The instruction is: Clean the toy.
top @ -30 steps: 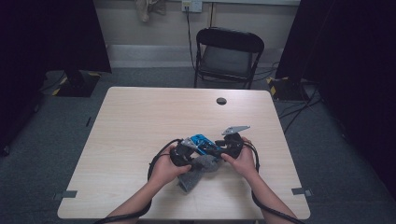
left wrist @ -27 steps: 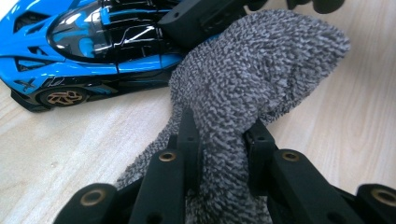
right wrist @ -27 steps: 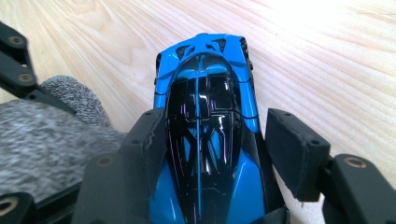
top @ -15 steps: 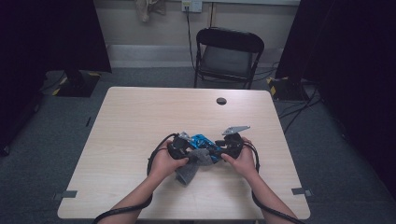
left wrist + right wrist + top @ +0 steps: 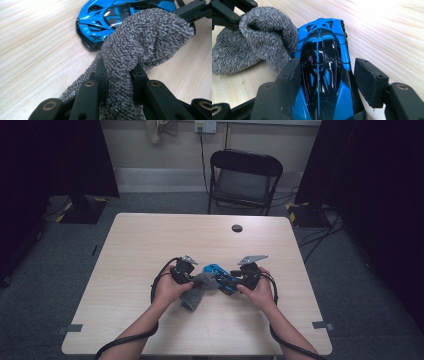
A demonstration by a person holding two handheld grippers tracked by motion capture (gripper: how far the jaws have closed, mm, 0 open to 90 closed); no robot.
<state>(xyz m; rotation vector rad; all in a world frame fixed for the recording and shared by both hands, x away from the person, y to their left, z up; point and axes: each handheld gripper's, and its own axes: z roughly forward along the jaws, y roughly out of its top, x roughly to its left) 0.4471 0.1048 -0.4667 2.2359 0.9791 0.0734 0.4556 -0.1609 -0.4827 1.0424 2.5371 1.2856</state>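
Two grippers share the work: the right gripper (image 5: 239,279) clamps the blue toy car (image 5: 219,272) by its sides while the left gripper (image 5: 194,279), pinching the grey cloth (image 5: 140,47), has slid it onto the car's flank, so wiping looks under way.

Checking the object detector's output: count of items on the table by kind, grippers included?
Toy car, blue and black: 1
Grey cloth: 1
Small black round item near the far edge: 1
Handheld grippers: 2, left gripper, right gripper
Total: 5
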